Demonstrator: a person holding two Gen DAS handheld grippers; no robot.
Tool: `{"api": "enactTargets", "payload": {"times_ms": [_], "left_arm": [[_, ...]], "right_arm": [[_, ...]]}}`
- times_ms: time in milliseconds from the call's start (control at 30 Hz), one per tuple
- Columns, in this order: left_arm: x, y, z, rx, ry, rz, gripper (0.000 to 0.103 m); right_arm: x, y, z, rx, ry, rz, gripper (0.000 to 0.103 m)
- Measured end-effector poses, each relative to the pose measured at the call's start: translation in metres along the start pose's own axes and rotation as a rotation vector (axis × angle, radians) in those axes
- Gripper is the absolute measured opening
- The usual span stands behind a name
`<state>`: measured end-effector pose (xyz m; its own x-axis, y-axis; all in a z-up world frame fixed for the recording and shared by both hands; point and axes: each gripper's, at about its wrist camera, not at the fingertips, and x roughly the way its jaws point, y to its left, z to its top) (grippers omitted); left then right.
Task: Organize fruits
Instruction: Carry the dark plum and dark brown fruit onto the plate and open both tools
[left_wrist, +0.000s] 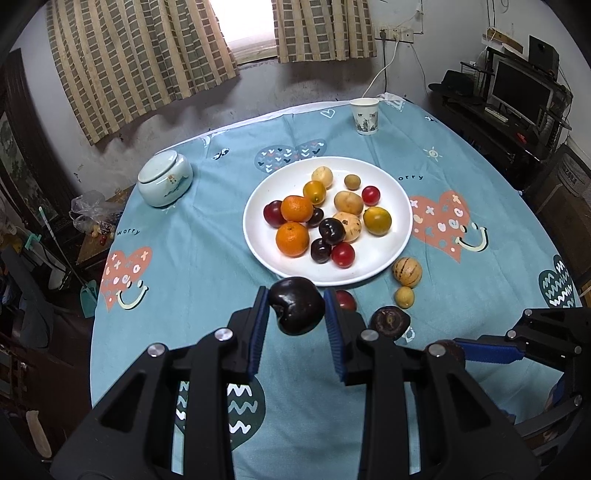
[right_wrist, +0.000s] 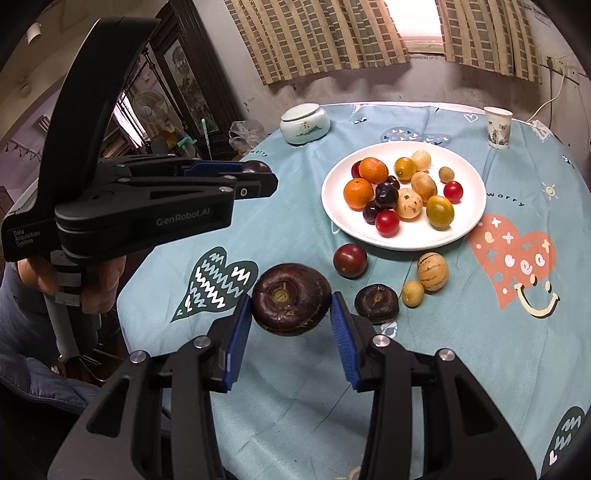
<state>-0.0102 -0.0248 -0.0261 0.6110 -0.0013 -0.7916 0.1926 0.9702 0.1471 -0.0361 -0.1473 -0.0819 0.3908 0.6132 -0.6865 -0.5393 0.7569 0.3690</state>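
The left gripper (left_wrist: 296, 312) squeezes a dark cherry (left_wrist: 296, 311) between its blue pads, and the cherry hangs in the air above the blue tablecloth (left_wrist: 192, 240). It sits just in front of the near rim of the white plate (left_wrist: 391, 254), so I think it is on its way there. The right gripper (right_wrist: 291, 314) is closed on a dark brown water chestnut (right_wrist: 291, 299), flat side up, held by its round sides so it does not roll out. It is also off the cloth, a bit farther from the plate.

The plate already holds most of the fruit: two oranges, red cherry tomatoes, yellow ones, dark cherries and pale striped ones. They lie close together near the middle, which leaves bare space by the near rim for more.

Four pieces wait on the cloth beside the plate: a red plum (right_wrist: 349, 260), a second water chestnut (right_wrist: 376, 303), a striped melon fruit (right_wrist: 433, 272) and a small yellow fruit (right_wrist: 413, 293). So the job looks well along but not done.

A lidded jar (left_wrist: 165, 179) and a paper cup (left_wrist: 365, 116) stand far back, out of the way
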Motion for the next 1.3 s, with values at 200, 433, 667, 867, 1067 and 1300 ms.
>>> {"api": "enactTargets", "payload": {"times_ms": [200,433,667,867,1067,1300], "left_arm": [[0.001,0.000,0.000,0.000,0.001,-0.002,0.030],[0.007,-0.003,0.007,0.011,0.017,-0.014,0.031],[0.019,-0.003,0.017,0.019,0.021,-0.022,0.031],[0.031,-0.006,0.026,0.025,0.028,-0.033,0.031],[0.044,-0.009,0.039,0.037,0.028,-0.040,0.031],[0.060,-0.010,0.053,0.036,0.027,-0.044,0.031]], "right_arm": [[0.001,0.001,0.002,-0.004,0.002,0.008,0.044],[0.004,-0.004,0.002,0.009,0.016,0.014,0.044],[0.008,-0.012,0.006,0.027,0.018,0.013,0.044],[0.010,-0.022,0.011,0.046,0.019,0.012,0.044],[0.010,-0.037,0.022,0.057,0.006,-0.016,0.044],[0.005,-0.060,0.047,0.050,-0.033,-0.077,0.044]]}}
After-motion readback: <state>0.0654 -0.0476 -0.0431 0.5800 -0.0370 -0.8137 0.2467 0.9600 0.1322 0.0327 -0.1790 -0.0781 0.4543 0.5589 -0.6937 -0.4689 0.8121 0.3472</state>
